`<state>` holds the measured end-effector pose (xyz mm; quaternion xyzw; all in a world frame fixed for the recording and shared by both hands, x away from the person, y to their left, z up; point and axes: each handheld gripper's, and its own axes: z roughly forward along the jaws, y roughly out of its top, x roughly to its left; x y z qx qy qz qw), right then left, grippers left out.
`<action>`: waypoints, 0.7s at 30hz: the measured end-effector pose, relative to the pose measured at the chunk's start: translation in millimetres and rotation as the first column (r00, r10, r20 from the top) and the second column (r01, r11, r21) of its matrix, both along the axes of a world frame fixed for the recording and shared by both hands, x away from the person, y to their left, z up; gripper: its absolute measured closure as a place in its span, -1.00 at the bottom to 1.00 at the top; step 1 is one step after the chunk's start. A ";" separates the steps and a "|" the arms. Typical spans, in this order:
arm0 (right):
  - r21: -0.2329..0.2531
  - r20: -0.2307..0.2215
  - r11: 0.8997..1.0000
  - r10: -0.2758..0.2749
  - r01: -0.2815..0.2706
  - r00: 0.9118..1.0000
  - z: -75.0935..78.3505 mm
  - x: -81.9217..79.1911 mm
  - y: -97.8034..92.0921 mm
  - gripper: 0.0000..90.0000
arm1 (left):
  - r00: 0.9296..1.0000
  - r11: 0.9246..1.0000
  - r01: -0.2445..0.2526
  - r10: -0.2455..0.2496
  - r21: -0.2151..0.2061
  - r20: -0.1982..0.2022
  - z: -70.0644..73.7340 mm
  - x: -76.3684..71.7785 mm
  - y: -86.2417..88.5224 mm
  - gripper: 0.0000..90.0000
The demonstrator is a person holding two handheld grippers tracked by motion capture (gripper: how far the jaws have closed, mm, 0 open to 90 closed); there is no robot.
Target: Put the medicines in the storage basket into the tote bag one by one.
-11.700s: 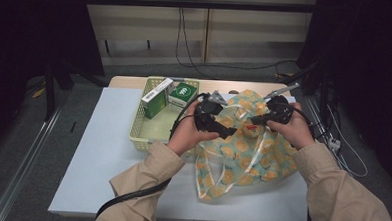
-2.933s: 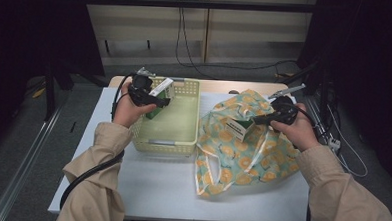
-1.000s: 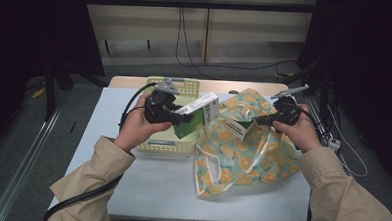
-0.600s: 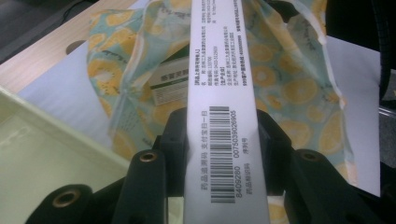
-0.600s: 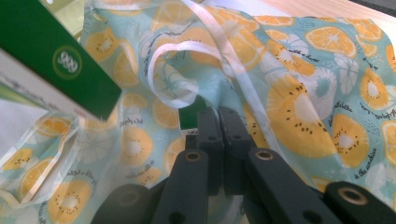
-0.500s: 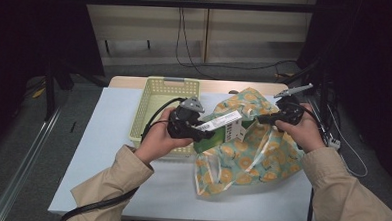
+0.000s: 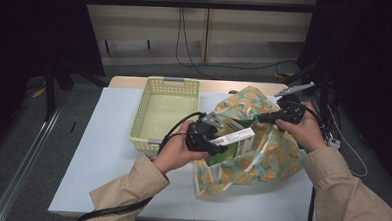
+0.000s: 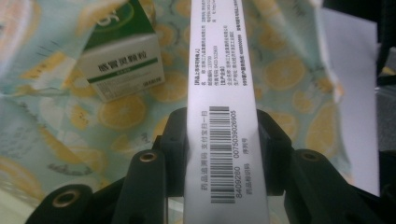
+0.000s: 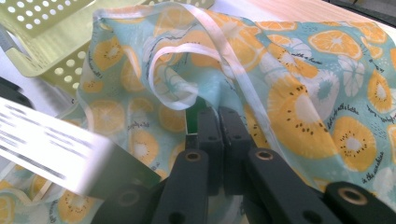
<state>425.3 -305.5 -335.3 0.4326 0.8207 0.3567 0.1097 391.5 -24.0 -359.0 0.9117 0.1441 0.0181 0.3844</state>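
Medicine box (image 7: 232, 140) clamped in left gripper (image 7: 217, 144) fingers, at mouth of fruit-print bag (image 7: 261, 163) on desk (image 7: 97, 151). Second box (image 8: 123, 63) inside bag. Right gripper (image 7: 264, 117) fingers pinched on bag rim. Basket (image 7: 165, 111) just left.

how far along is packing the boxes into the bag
One box already lies in the fruit-print bag. The left gripper holds the second box at the mouth, which the right gripper pinches open. The basket looks emptied. Left: release it inside.
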 end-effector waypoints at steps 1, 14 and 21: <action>-0.003 -0.003 1.000 0.000 0.000 1.000 0.5 -0.3 0.8 0.98 | 1.000 1.000 0.001 -0.001 0.004 -0.005 -3.5 -0.3 -3.7 0.39; -0.002 0.005 1.000 0.007 -0.007 1.000 2.6 -0.6 3.5 0.98 | 1.000 0.999 -0.029 0.029 -0.024 -0.001 -20.1 8.1 -54.8 0.39; 0.004 0.006 1.000 0.000 0.000 1.000 3.9 -0.6 -1.6 0.98 | 0.999 0.999 -0.038 0.038 -0.029 -0.013 -26.7 15.1 -68.3 0.39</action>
